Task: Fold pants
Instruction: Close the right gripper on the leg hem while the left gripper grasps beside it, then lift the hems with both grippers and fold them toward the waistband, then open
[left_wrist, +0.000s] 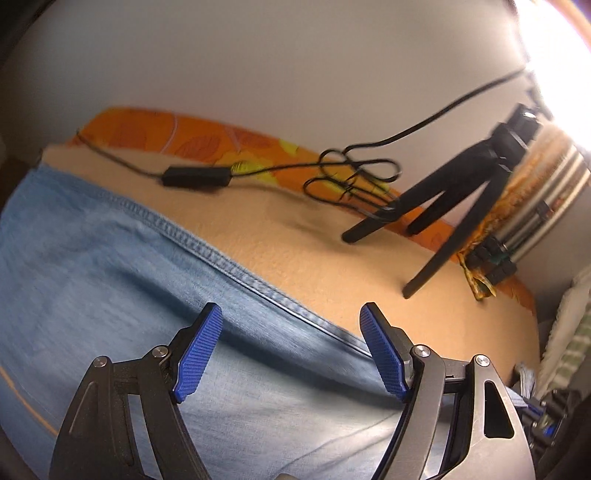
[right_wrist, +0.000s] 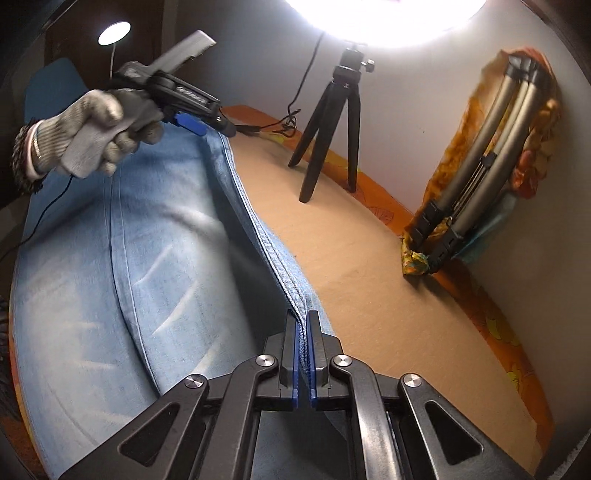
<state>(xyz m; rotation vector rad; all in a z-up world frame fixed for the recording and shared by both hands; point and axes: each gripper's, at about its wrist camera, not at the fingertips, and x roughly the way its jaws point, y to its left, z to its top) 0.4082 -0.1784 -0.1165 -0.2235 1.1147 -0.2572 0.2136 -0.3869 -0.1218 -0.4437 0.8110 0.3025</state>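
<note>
Denim pants (right_wrist: 122, 258) lie flat, right tongs (right_wrist: 303, 354) clamped on their stitched edge to lift it, while left tongs (left_wrist: 291, 350) hover spread above that edge.

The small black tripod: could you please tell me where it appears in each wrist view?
Left wrist view: the small black tripod stands at upper right on the tan blanket.
Right wrist view: the tripod stands at top centre, beyond the jeans.
Shared landmark: the jeans' stitched edge.
</note>
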